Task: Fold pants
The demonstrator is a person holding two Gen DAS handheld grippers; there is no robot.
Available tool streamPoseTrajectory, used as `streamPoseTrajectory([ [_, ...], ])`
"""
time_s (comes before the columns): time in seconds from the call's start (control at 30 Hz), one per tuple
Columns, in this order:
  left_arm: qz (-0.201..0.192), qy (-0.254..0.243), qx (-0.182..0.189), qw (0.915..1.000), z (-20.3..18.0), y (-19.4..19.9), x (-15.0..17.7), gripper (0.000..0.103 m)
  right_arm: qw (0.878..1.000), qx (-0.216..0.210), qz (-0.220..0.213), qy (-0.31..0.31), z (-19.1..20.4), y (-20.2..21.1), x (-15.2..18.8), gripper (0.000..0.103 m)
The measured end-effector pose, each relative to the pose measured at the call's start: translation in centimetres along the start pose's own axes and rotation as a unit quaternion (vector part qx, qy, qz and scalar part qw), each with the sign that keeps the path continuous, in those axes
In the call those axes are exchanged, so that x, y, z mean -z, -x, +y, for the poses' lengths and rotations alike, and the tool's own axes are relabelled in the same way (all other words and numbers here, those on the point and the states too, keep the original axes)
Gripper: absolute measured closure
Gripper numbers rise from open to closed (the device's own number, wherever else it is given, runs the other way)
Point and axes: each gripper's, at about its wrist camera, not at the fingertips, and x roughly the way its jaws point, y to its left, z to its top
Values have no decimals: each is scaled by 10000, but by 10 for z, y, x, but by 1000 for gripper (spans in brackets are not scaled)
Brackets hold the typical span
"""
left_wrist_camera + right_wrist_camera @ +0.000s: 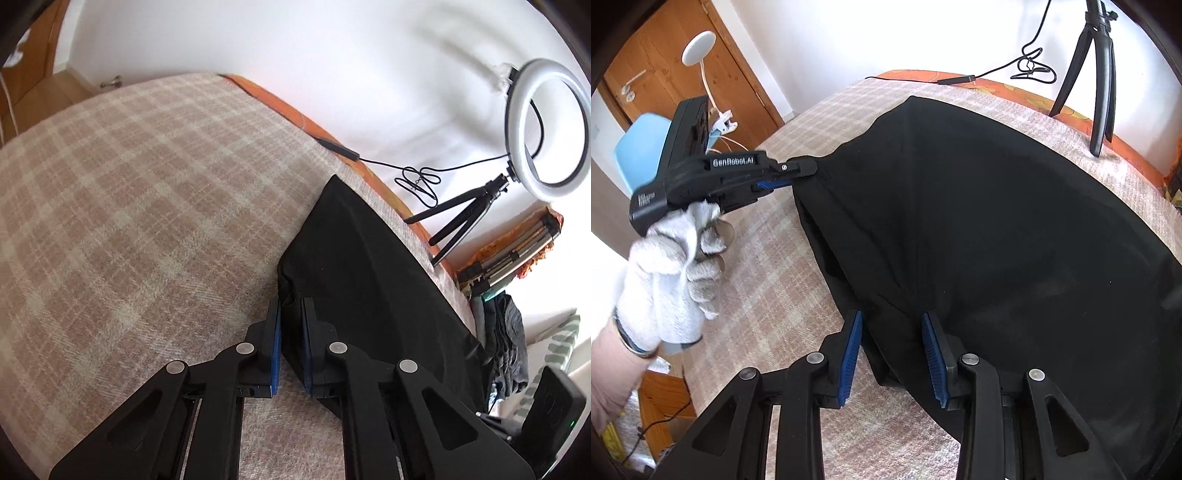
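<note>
Black pants (979, 229) lie spread on a plaid-covered bed; they also show in the left wrist view (369, 266). My left gripper (291, 306) is shut on a bunched edge of the pants; it also shows in the right wrist view (809, 170), held by a gloved hand, gripping the pants' left edge. My right gripper (892, 325) is open, its blue-padded fingers (851, 354) astride the near edge of the pants, with fabric between them.
The beige plaid blanket (129, 203) covers the bed, with an orange sheet along the far edge (295, 114). A ring light on a small tripod (546, 125) and its cable stand at the far edge. Clothes are piled at the right (506, 343). A wooden door (683, 62) is at the left.
</note>
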Motion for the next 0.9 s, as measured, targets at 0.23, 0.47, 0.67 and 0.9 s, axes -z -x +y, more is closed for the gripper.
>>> streamPoseTrajectory([
  [0.23, -331, -1079, -25, 9936, -28, 14, 9, 96, 9959, -478, -324, -694, -26, 19, -61, 57],
  [0.47, -432, -1456, 20, 9884, -38, 10, 13, 96, 9963, -592, -164, -603, -4, -12, -150, 39],
  [0.67, -460, -1568, 185, 9864, -42, 8, 18, 96, 9985, -269, 323, -351, 24, -73, -200, 39],
  [0.9, -472, -1773, 357, 9824, -50, 6, 24, 96, 9961, 313, 804, -175, 34, -130, -214, 39],
])
